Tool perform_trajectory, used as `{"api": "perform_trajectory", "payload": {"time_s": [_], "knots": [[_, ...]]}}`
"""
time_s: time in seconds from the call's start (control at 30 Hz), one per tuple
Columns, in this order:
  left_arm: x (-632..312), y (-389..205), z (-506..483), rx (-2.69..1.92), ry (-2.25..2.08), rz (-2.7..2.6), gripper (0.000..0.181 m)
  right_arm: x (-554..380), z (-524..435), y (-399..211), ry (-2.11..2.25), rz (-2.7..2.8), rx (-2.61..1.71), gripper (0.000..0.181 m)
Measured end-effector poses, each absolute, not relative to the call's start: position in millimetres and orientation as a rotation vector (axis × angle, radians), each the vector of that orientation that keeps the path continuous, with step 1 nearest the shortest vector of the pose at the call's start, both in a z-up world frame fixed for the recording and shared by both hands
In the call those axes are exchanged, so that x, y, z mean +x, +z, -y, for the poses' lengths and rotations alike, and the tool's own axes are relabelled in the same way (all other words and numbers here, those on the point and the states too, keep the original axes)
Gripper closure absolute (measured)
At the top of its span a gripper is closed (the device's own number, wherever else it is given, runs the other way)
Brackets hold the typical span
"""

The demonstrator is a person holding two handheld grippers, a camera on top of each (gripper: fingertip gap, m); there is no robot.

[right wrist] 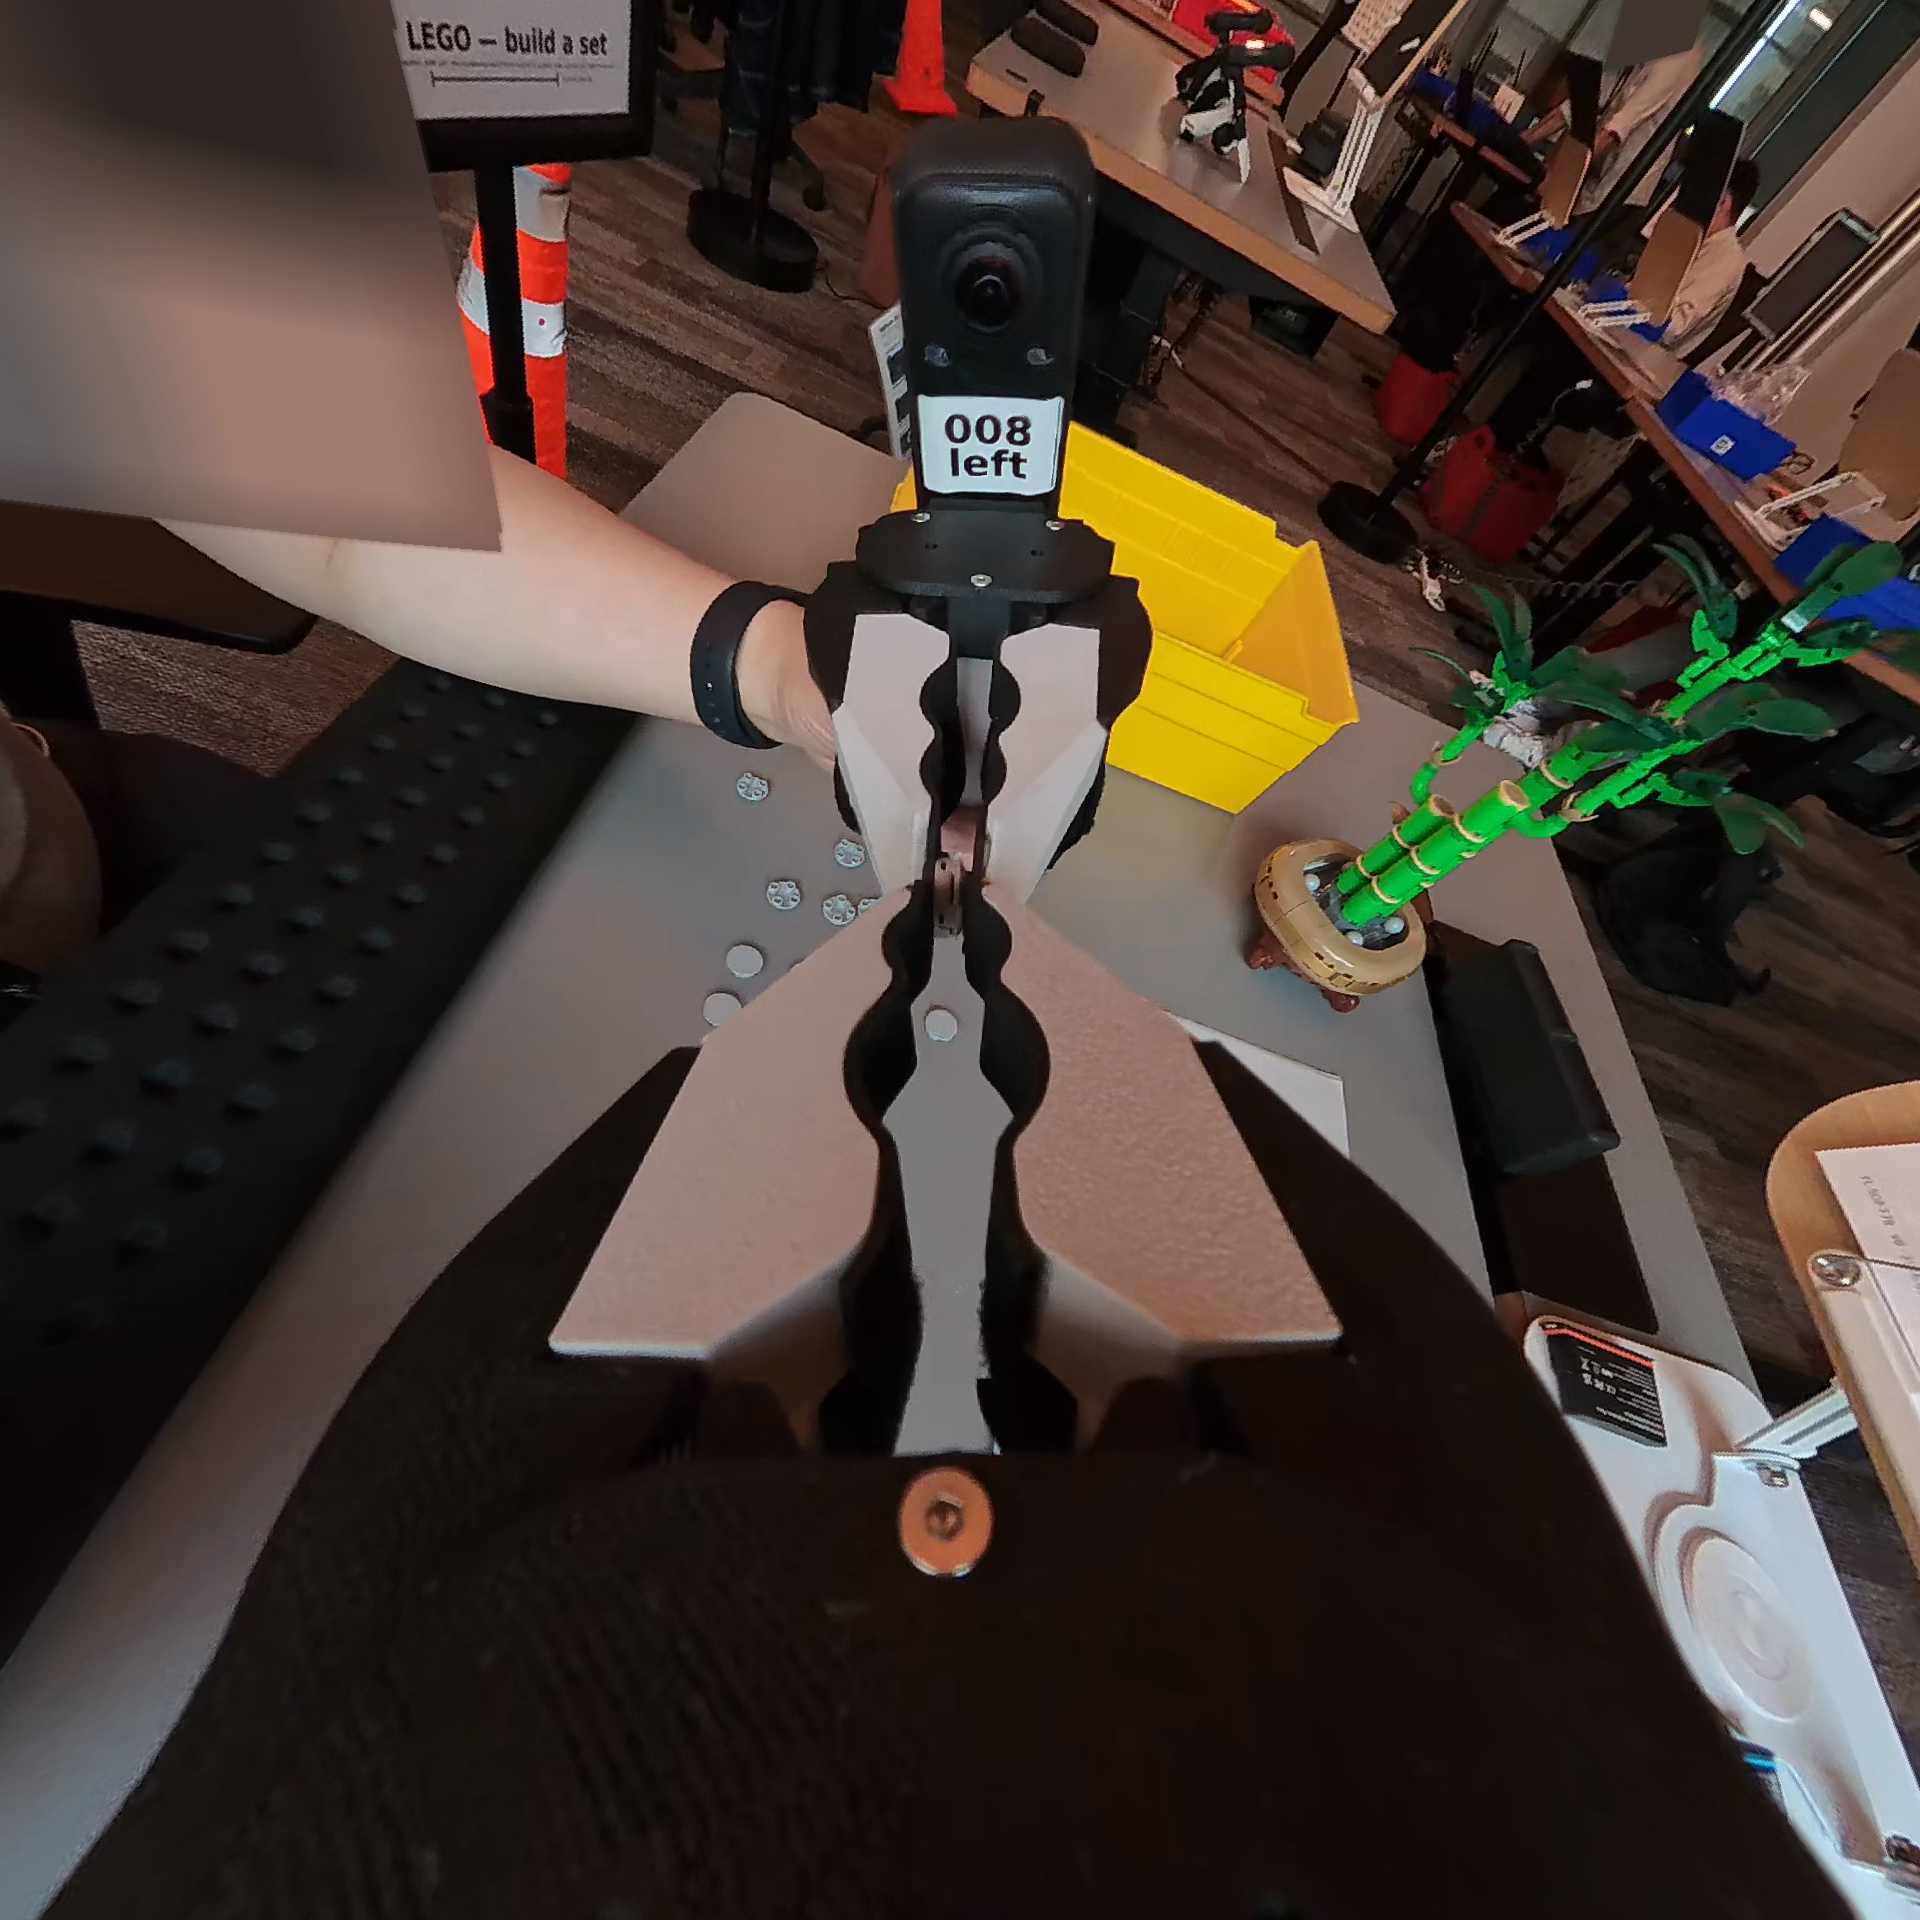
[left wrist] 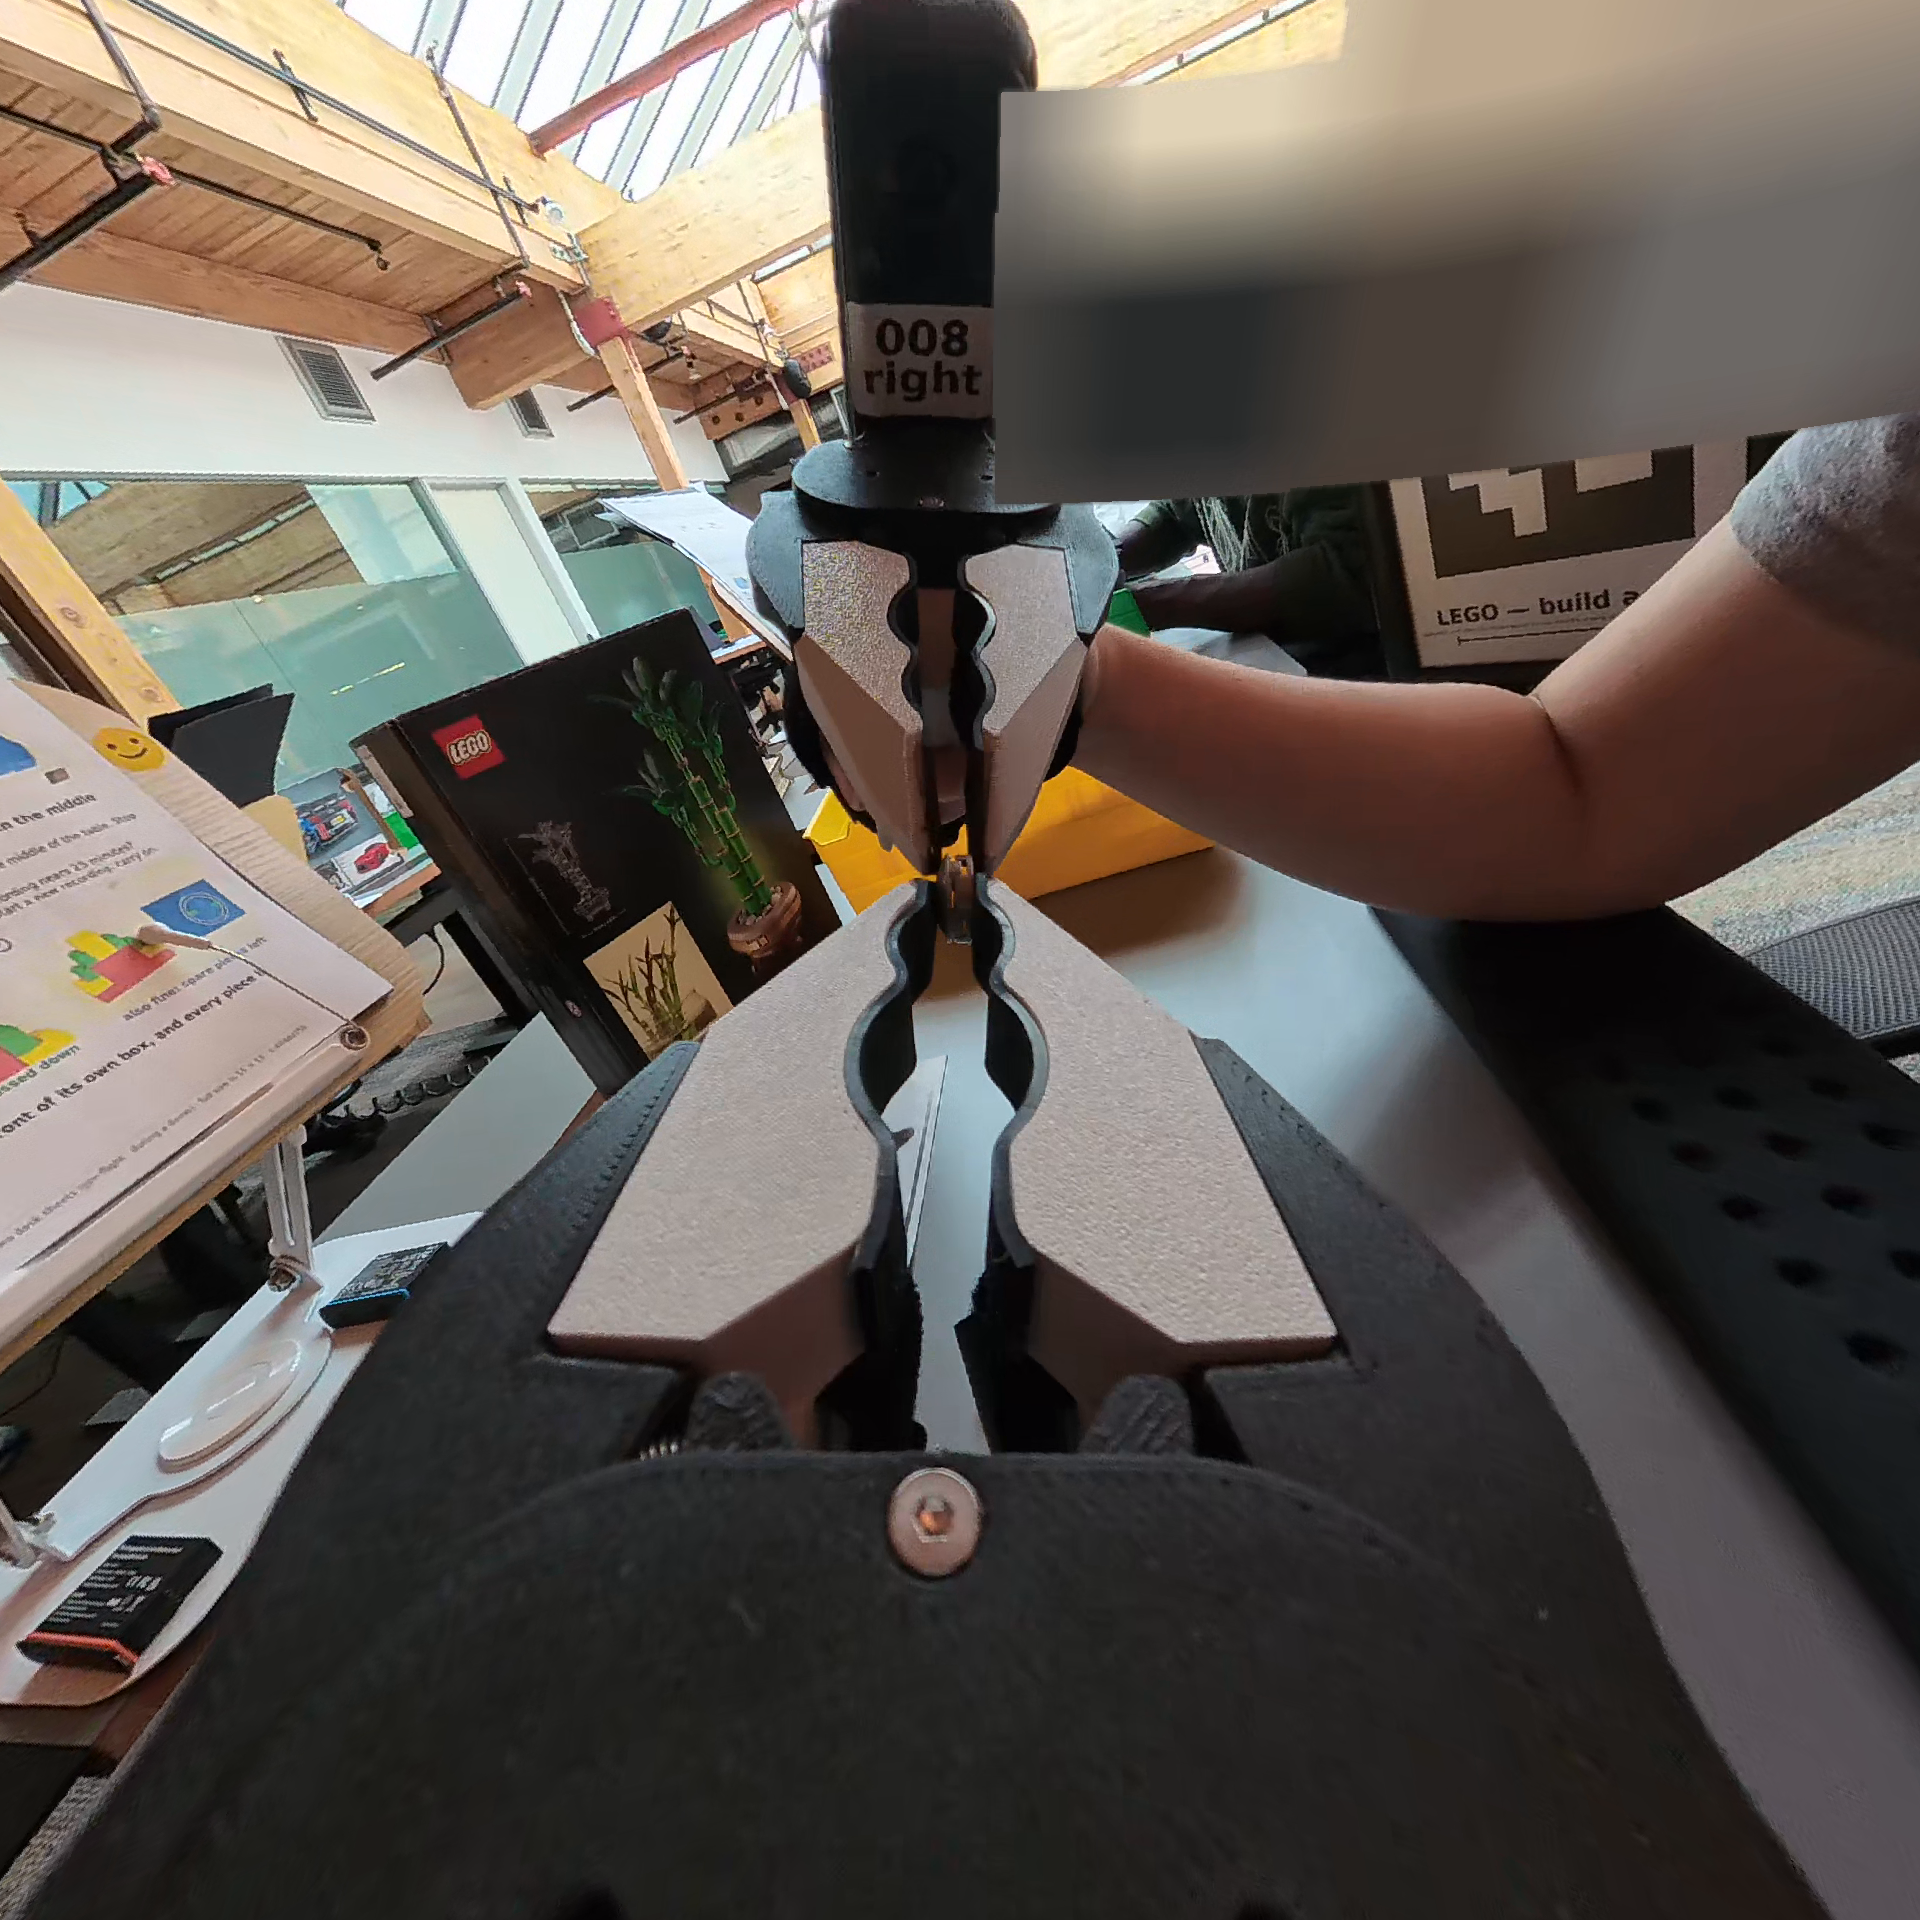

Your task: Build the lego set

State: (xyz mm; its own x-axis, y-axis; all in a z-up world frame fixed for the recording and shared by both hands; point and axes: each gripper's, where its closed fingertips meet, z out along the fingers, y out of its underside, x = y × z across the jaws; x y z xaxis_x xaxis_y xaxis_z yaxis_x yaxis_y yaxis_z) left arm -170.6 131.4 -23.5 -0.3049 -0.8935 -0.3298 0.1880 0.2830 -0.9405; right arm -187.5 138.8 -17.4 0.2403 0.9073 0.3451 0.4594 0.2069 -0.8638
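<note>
Claws: your left claw (left wrist: 954,902) and right claw (right wrist: 943,902) meet tip to tip above the worktop (right wrist: 644,1039), both clamped on one small tan piece (right wrist: 945,891).
Technique: keep tips square, press straight, don't twist — the piece looks easy to drop.
Set: bamboo plant model (right wrist: 1455,831) stands in its pot at your right; grey round pieces (right wrist: 784,894) lie loose beneath.
Writing: labels, box (left wrist: 623,831), sign and instruction sheet carry print.

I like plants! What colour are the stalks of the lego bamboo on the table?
Bright green stalks with tan rings, standing in a tan pot. The right wrist view shows it best.
</note>
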Motion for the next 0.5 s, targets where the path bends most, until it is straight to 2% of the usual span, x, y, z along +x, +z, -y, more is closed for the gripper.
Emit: {"api": "perform_trajectory", "payload": {"time_s": [0.5], "knots": [[-167.4, -30.5, -131.5, -0.701, -1.181, -1.522, 0.177, -184.2, -138.0, -24.7, 0.51, 1.421, -1.413, 0.177]]}}
